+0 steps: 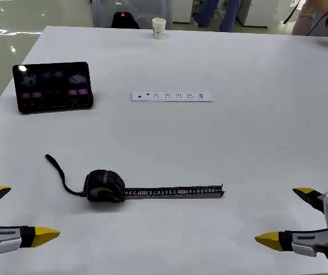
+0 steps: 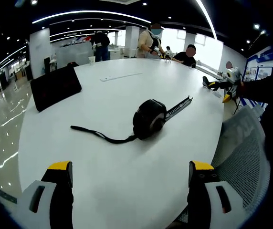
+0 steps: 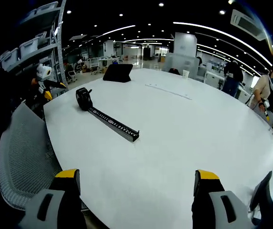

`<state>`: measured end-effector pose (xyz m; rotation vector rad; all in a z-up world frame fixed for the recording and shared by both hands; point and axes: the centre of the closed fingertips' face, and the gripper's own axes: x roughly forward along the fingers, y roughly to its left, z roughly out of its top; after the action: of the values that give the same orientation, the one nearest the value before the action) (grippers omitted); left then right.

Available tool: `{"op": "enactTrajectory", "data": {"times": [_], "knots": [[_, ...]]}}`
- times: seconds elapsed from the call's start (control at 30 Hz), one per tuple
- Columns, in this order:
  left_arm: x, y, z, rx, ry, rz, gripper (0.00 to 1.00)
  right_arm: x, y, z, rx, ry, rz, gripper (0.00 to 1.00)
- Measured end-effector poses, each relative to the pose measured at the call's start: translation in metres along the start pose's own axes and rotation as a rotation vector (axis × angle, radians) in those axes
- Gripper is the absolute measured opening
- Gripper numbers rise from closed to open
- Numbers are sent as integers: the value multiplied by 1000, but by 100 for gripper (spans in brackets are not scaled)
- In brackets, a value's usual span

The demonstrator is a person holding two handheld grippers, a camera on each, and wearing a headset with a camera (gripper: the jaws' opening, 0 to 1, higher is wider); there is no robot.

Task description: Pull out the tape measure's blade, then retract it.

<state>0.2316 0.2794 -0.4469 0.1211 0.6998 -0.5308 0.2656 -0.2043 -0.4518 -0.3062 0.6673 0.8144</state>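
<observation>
Your left gripper (image 1: 29,212) sat at the near left of the table (image 1: 250,137), jaws spread wide, nothing between them. Your right gripper (image 1: 280,214) sat at the near right, jaws spread the same way and empty too. Neither touched the tape measure (image 1: 104,186), which lay on the table between them, left of centre and nearer your left gripper. Its blade (image 1: 175,192) was out, flat on the table, running right from the black case; the hook end pointed toward your right gripper but was well apart from it. The strap (image 1: 58,172) trailed off the case's left side and curved toward the far left. In the left gripper view the case sat ahead, roughly centred between the jaws. In the right gripper view the hook end was the nearest part of the tape, left of centre. Further back: a dark tablet (image 1: 53,87) propped at far left, a white power strip (image 1: 171,97) beyond the blade, and a paper cup (image 1: 159,27) at the far edge.
</observation>
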Motion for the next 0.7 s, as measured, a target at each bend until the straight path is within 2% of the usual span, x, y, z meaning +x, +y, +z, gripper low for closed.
{"op": "enactTrajectory", "data": {"times": [0.1,0.17,0.27,0.37,0.5,0.63,0.7], "knots": [[-1,1,4,2,-18,7,99,-4,3,-5,2,-7,-3,99],[-1,1,4,7,-14,12,99,-4,3,-5,-8,-12,-9,99],[0,0,12,-9,-50,5,99,-3,2,-5,-20,-7,-13,99],[0,0,13,-7,-55,14,99,-4,4,-4,-14,-10,-11,99],[0,-4,7,-5,-34,15,99,-5,8,-4,-25,-4,-3,99],[0,-10,-2,36,-1,6,99,-4,10,-10,-32,5,-3,99],[2,-11,-8,38,20,10,99,-3,9,-15,-52,23,-12,99]]}}
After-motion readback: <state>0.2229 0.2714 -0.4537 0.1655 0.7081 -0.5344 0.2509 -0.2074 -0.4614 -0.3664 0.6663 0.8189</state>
